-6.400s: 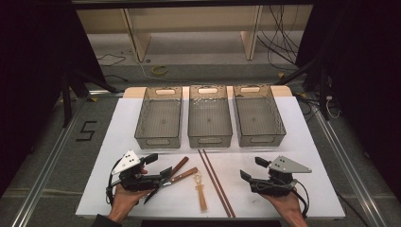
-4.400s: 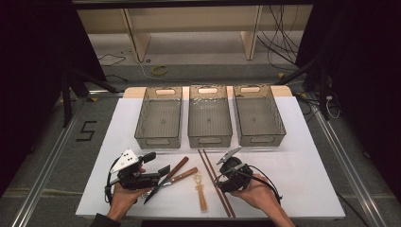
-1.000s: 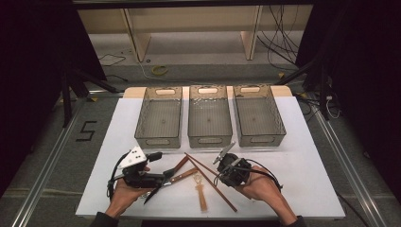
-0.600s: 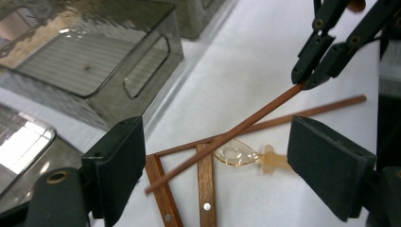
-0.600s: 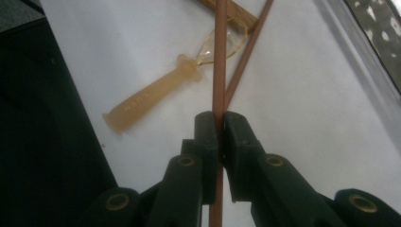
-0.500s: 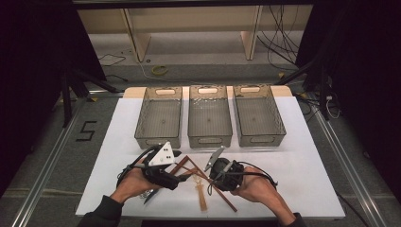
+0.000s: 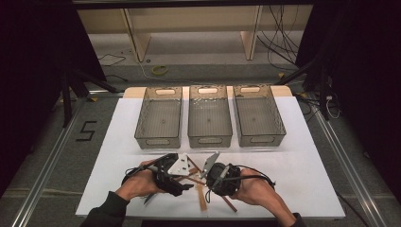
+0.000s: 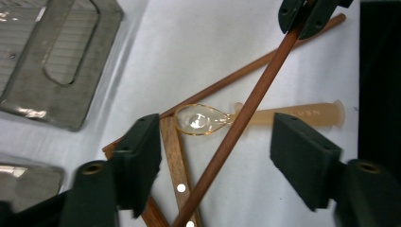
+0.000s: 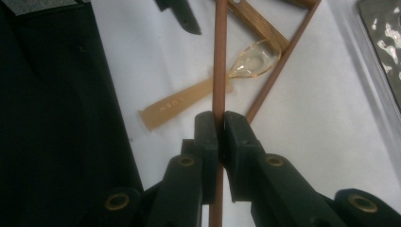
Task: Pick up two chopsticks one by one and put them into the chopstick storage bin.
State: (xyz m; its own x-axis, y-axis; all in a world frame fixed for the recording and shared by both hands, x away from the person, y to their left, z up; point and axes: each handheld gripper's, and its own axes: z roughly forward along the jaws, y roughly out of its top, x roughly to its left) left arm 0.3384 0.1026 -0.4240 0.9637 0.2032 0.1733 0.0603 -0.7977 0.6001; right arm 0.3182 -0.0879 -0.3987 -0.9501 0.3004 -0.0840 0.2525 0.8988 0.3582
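— Both hands have slid in toward the middle of the high view since a second ago, and one chopstick [image 8: 246, 111] is up off the white mat now, where both lay flat before.

— Who's got it?

— Right gripper [image 9: 219, 124]. Its jaws are squeezed together on that chopstick, right at the bottom centre of the right gripper view, the stick running straight up the frame between the pads.

— And the left gripper [image 8: 213, 156]?

— Jaws apart, though they've just been closing in. In the left gripper view the raised chopstick crosses diagonally between them, lower middle to upper right, and the pads [image 8: 142, 156] aren't on it.

— What's lying under it?

— Second chopstick [image 8: 265, 61] flat on the mat, slanting toward the upper right. A clear amber spoon [image 8: 201, 118] sits mid-frame, bowl to the left, handle to the right, passing beneath the lifted stick. A wooden handle with pale rivets [image 8: 177, 161] lies just below the bowl.

— The bins?

— Three grey trays [image 7: 210, 116] in a row across the centre of the high view, above both hands.
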